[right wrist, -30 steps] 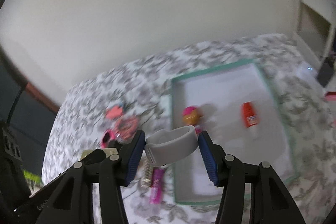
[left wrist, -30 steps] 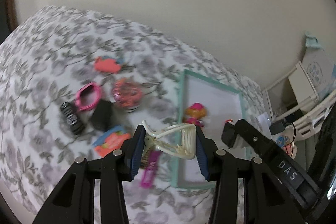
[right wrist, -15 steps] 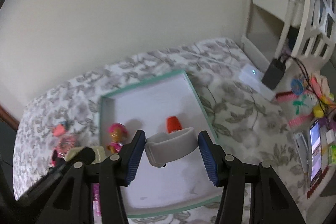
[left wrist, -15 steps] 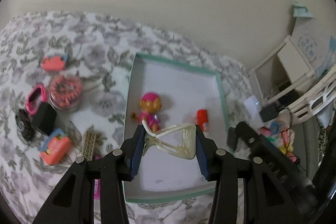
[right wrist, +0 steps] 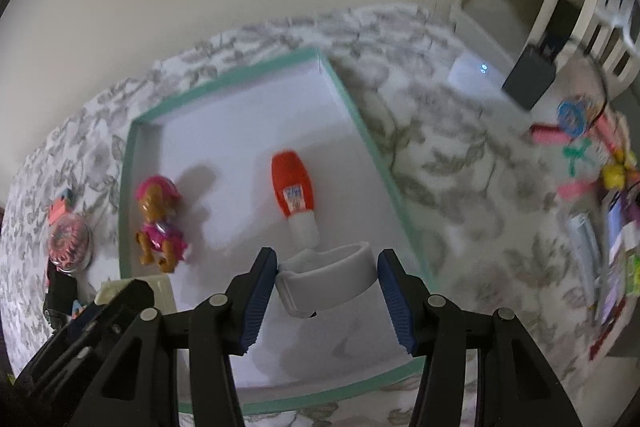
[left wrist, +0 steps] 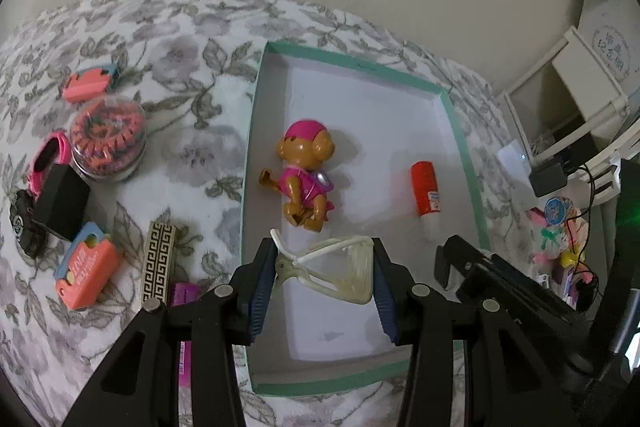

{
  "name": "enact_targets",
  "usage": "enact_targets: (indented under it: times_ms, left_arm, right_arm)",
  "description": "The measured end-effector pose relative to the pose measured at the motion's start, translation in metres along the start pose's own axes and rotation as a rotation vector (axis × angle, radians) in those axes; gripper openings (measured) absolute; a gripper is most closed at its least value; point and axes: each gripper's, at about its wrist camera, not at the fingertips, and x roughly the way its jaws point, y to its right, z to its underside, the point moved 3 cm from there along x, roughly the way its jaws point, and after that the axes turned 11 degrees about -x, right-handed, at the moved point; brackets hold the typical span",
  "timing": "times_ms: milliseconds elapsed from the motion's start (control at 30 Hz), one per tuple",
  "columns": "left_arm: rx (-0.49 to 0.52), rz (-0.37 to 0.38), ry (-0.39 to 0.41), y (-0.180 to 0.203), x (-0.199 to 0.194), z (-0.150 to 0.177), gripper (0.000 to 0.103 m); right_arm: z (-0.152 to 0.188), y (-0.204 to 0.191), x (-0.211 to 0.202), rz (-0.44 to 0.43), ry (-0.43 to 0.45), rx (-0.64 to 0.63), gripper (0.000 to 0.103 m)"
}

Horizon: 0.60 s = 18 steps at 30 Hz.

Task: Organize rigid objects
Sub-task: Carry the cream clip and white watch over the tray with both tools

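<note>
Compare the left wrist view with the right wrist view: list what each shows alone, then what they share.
Left wrist only: the left tool gripping a cream hair claw, plus a greek-key patterned bar and a black box on the floral cover.

Right wrist only: the right tool gripping a grey band.

Both: the teal-rimmed tray holding a pup figure and an orange bottle, and the jar of hair ties.

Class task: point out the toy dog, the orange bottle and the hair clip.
toy dog (left wrist: 306, 175), left wrist view, on its pink vest.
orange bottle (right wrist: 292, 183), right wrist view, on its orange body.
hair clip (left wrist: 344, 269), left wrist view, on its cream teeth.
</note>
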Motion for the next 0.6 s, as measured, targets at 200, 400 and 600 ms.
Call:
enact_targets:
  times_ms: [200,400,600]
  left_arm:
    - [0.039,-0.022,-0.034,0.009,0.012,0.009,0.047]
    - [0.039,-0.029,-0.047,0.007,0.017,0.009,0.047]
    - [0.034,-0.037,-0.072,0.004,0.022,0.012,0.047]
  right_arm:
    - [0.006,0.007,0.006,0.031,-0.012,0.021,0.055]
    - [0.002,0.007,0.002,0.045,0.006,0.017,0.055]
    - [0.004,0.005,0.003,0.049,-0.007,0.011,0.055]
